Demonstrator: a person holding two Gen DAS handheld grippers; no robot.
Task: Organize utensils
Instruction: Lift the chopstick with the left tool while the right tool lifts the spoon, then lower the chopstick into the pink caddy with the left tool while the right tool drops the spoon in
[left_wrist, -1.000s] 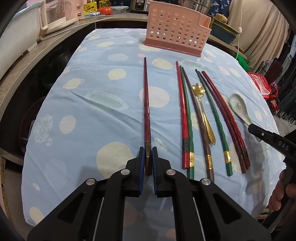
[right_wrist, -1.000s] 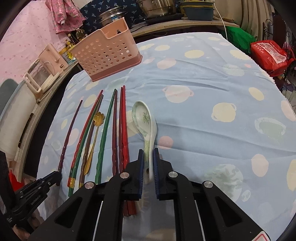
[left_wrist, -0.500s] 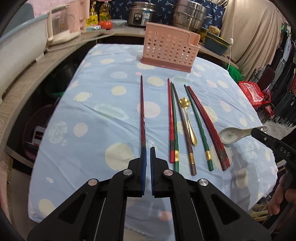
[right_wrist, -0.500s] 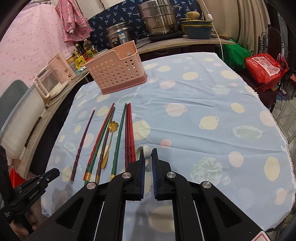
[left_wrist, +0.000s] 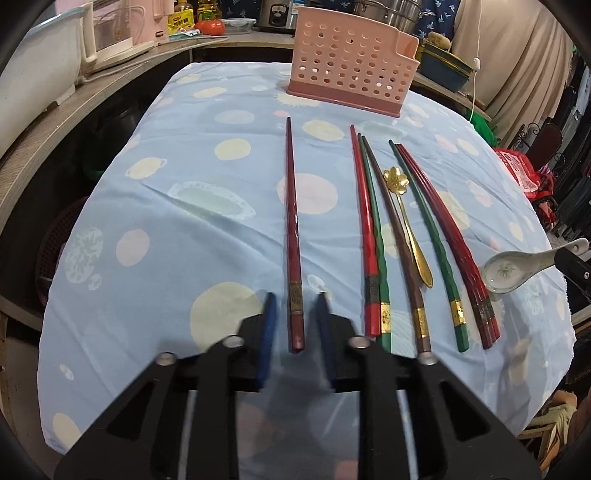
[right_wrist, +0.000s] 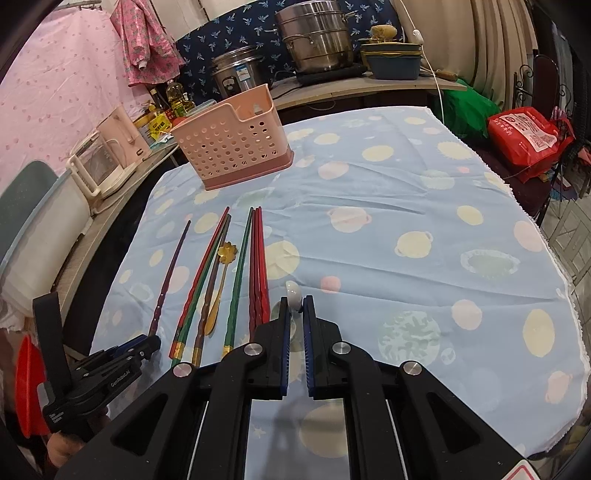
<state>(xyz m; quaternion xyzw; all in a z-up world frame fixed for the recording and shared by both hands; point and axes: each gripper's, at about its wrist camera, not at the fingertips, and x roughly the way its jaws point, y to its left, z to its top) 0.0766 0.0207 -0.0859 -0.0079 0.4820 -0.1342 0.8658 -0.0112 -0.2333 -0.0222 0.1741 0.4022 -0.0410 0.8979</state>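
Raised off the cloth, ceramic spoon (left_wrist: 506, 267) shows its bowl only from left wrist

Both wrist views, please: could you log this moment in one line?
left hand-held gripper: opening, dark red chopstick between jaws | right hand-held gripper: shut on white ceramic spoon

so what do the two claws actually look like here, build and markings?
Both match. Left claw: matte black linkage arms, silver pivot bolts, flat fingers faced with blue ribbed pads. Right claw: same build. Seen from the right wrist view, the left one's side carries small white lettering. No cables or sleeves visible.
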